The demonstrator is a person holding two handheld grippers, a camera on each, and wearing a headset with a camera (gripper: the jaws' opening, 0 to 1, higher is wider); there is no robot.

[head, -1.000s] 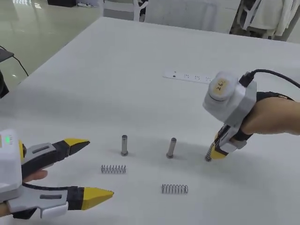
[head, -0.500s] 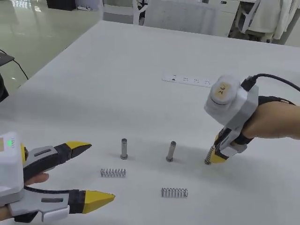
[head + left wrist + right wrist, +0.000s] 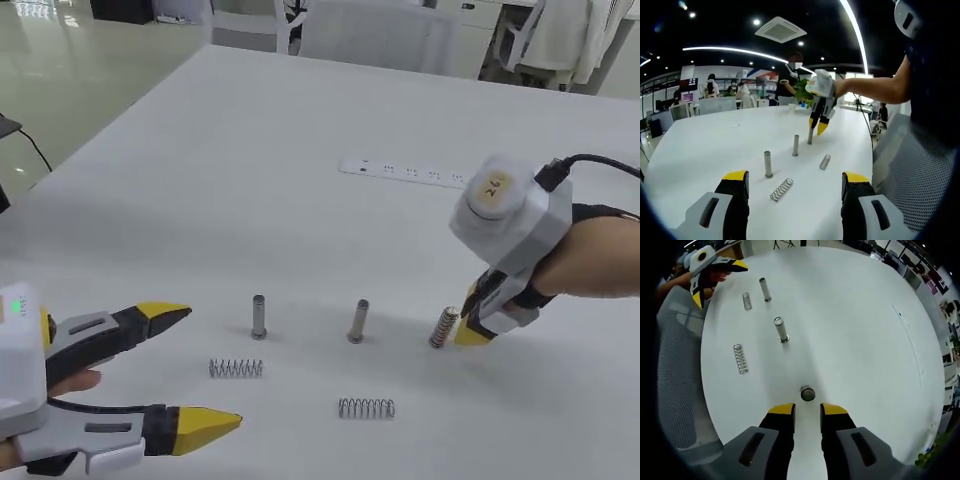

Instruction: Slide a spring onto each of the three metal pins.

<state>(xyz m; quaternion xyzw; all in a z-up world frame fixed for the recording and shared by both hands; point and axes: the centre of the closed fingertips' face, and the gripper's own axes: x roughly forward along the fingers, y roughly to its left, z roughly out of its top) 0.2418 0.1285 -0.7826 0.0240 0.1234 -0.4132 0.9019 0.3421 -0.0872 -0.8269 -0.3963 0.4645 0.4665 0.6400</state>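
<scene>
A: What has changed across the bench [image 3: 300, 150] in the last second?

B: The right tool [image 3: 472, 335] has drawn back. A second ago its yellow tips sat around the first spring [image 3: 443, 326]. Now they stand just beside it. In the right gripper view the jaws are slightly parted with nothing between them, and the top of the right pin [image 3: 807, 393] sits just ahead of them. The left tool [image 3: 190, 368] has barely stirred. It hovers at the near left edge, jaws wide apart and empty.

A: And what does that mean for the job?

B: The first spring stands upright around the right pin, free of the tool, so one of three looks done. The middle pin [image 3: 358, 321] and the left pin [image 3: 259, 316] stand bare where they stood before. The left loose spring [image 3: 236, 368] lies flat just in front of the left pin, and the right loose spring [image 3: 366, 407] lies flat in front of the middle pin. Two more pick-ups are likely still to come.

A: Is there anything to read?

B: Very little. The power strip [image 3: 405, 172] farther back shows its sockets but no legible marking. A round yellow label [image 3: 492, 187] on top of the right tool carries dark digits, too blurred to read. A green light [image 3: 17, 305] glows on the left tool, with no text.
</scene>
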